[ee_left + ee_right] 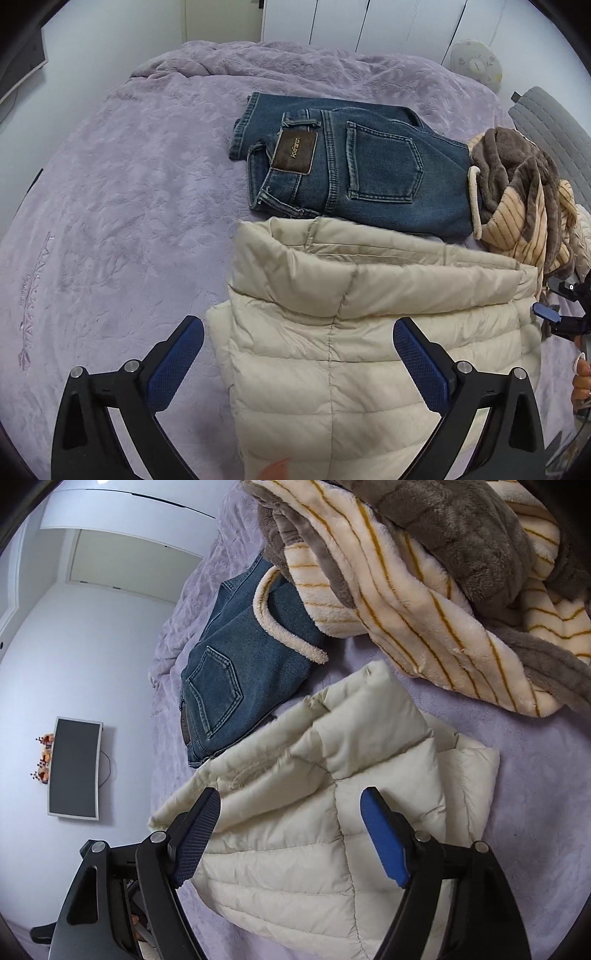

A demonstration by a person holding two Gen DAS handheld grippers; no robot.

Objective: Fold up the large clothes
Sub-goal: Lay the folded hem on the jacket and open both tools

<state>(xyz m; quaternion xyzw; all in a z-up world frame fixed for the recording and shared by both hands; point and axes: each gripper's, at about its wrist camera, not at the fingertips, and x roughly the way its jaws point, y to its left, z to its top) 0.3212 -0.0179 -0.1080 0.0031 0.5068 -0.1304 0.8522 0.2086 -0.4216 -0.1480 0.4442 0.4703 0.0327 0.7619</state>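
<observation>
Lying folded on the lilac plush bed cover (122,206), the cream quilted puffer jacket (351,332) is soft, stitched in puffy bands, its collar doubled over. Just beyond the jacket sit folded blue jeans (369,173) with a brown leather patch; beside those, a heap of striped cream-and-brown fleece (424,590) spills a looped cord onto the denim. My left tool (297,354) stands released, blue pads spread over the jacket, pressing nothing. My right tool (291,836) is likewise released, straddling the jacket's other end.
</observation>
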